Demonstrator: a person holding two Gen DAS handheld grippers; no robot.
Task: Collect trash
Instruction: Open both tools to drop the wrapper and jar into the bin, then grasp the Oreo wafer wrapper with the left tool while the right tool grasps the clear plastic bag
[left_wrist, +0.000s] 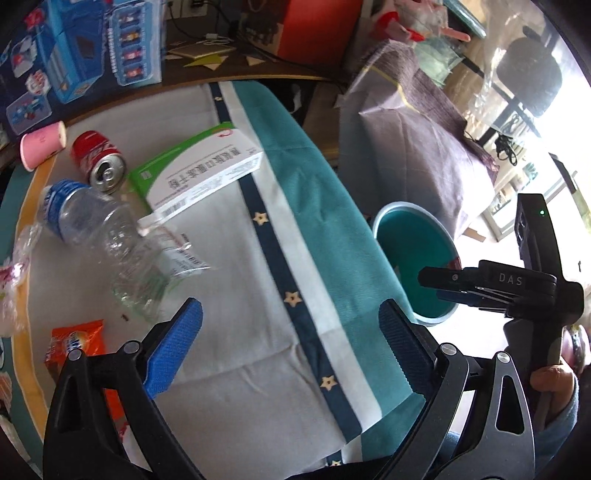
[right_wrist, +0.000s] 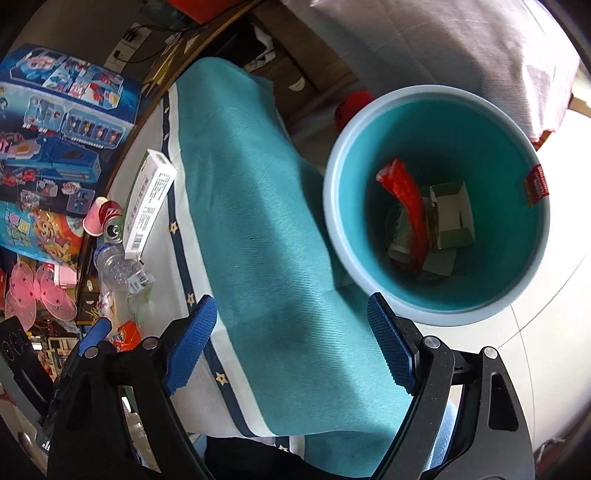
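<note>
Trash lies on the table's white and teal cloth (left_wrist: 258, 354): a white and green carton (left_wrist: 203, 173), a red can (left_wrist: 98, 160) on its side, a crushed clear bottle (left_wrist: 85, 218), a pink paper cup (left_wrist: 42, 144), a clear wrapper (left_wrist: 162, 273) and an orange snack packet (left_wrist: 75, 343). My left gripper (left_wrist: 291, 332) hovers open and empty over the cloth, right of the pile. My right gripper (right_wrist: 291, 332) is open and empty above the cloth's hanging teal edge, beside the teal bin (right_wrist: 498, 266). The bin holds a red wrapper (right_wrist: 402, 206) and small cartons (right_wrist: 452, 218).
Blue toy boxes (left_wrist: 85, 55) stand behind the trash. A piece of furniture under a grey cover (left_wrist: 413, 147) is past the bin (left_wrist: 417, 258), which sits on the floor off the table's right edge. A hand (left_wrist: 550, 376) holds the right gripper's handle.
</note>
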